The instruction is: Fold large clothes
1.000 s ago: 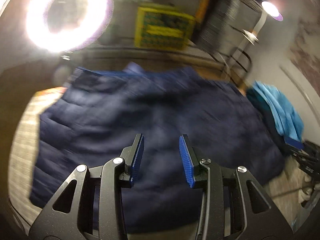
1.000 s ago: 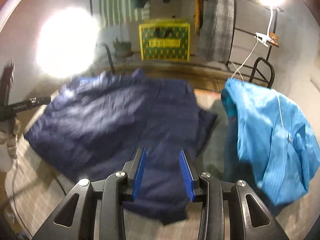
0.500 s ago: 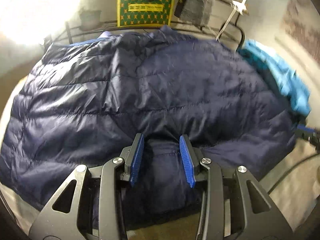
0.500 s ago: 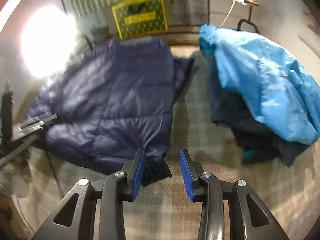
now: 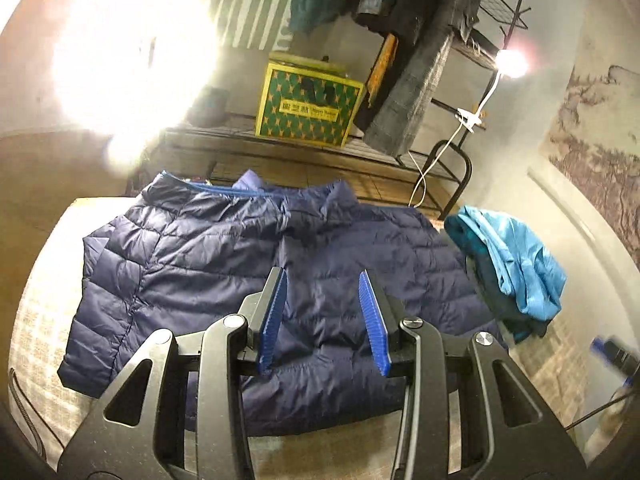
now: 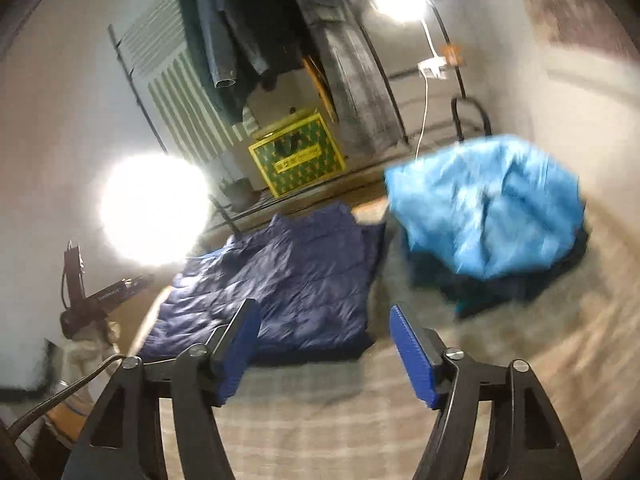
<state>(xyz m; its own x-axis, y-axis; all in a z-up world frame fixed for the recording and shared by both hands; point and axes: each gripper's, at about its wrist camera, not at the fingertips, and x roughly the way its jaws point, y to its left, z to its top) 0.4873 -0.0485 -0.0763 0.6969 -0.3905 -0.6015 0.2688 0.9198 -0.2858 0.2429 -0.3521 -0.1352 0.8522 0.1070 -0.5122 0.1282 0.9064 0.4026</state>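
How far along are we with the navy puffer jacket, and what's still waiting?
Done: the navy puffer jacket lies flattened on the table, apparently partly folded. In hand: nothing; the left hand-held gripper is empty, and the right hand-held gripper is opening, also empty. Left: finishing that fold, plus the heaped light blue jacket.

One navy puffer jacket (image 5: 248,264), one blue garment pile (image 5: 516,264), one yellow-green box (image 5: 308,106), two lamps (image 5: 132,52).

A yellow-and-green patterned box (image 5: 307,105) sits on a low metal rack (image 5: 224,141). Dark clothes (image 5: 404,12) hang above the box, a bright lamp (image 5: 134,54) glares at its left, and a clip lamp (image 5: 510,63) shines at its right.
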